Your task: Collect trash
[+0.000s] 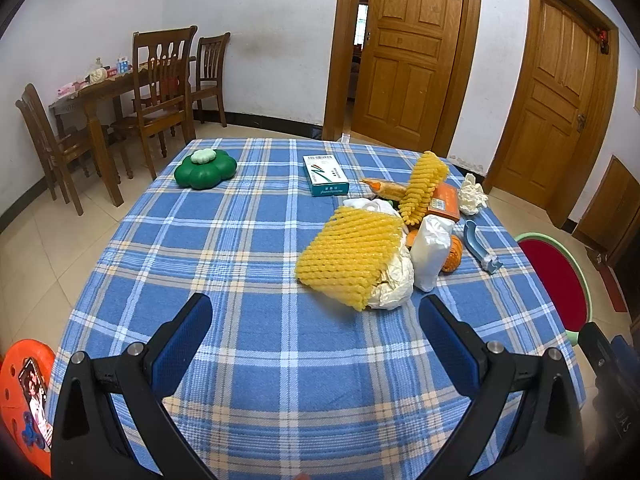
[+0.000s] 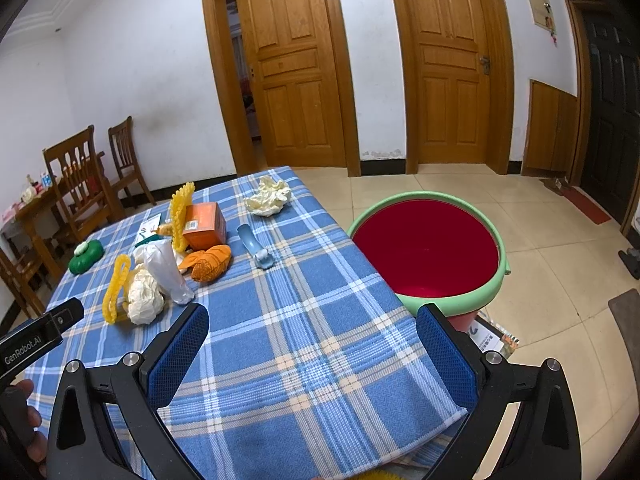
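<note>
A pile of trash lies on the blue plaid table: a yellow foam net over crumpled white paper, a white bag, a second yellow net, an orange box, orange peel, a crumpled tissue and a blue plastic piece. A red bin with a green rim stands on the floor right of the table. My left gripper is open and empty, just short of the yellow net. My right gripper is open and empty over the table's near right corner.
A green flower-shaped case and a teal and white box lie at the table's far side. Wooden chairs and a dining table stand at the back left. Two wooden doors are behind. An orange stool is at the near left.
</note>
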Available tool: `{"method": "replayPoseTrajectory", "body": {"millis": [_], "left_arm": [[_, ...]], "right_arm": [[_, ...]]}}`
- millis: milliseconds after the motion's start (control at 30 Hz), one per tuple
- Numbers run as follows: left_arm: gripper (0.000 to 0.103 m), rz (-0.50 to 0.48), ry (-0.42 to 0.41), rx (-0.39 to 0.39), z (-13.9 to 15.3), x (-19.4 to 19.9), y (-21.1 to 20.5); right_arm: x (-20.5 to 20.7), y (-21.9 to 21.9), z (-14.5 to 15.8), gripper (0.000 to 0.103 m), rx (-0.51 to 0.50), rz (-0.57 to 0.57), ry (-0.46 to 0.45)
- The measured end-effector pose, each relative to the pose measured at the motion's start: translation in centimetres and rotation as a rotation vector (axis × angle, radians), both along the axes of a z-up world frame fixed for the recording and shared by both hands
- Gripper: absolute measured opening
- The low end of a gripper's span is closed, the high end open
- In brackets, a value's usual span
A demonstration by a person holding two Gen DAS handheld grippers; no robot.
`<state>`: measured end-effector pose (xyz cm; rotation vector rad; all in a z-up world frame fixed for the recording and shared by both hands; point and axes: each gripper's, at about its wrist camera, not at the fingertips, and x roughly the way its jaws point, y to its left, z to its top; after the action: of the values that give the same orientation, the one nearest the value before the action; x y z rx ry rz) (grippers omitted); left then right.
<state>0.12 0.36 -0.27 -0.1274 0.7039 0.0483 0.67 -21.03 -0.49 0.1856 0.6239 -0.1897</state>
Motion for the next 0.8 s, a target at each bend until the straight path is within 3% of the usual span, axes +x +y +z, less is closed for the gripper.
{"method": "replayPoseTrajectory", "body": {"millis": [800], "left_arm": [[0.102,0.005,0.003,0.002,-0.21,-0.31,0.32]], "right_arm": [[0.09,0.10,-0.18,0.103,0.001,0.002,0.006]]}}
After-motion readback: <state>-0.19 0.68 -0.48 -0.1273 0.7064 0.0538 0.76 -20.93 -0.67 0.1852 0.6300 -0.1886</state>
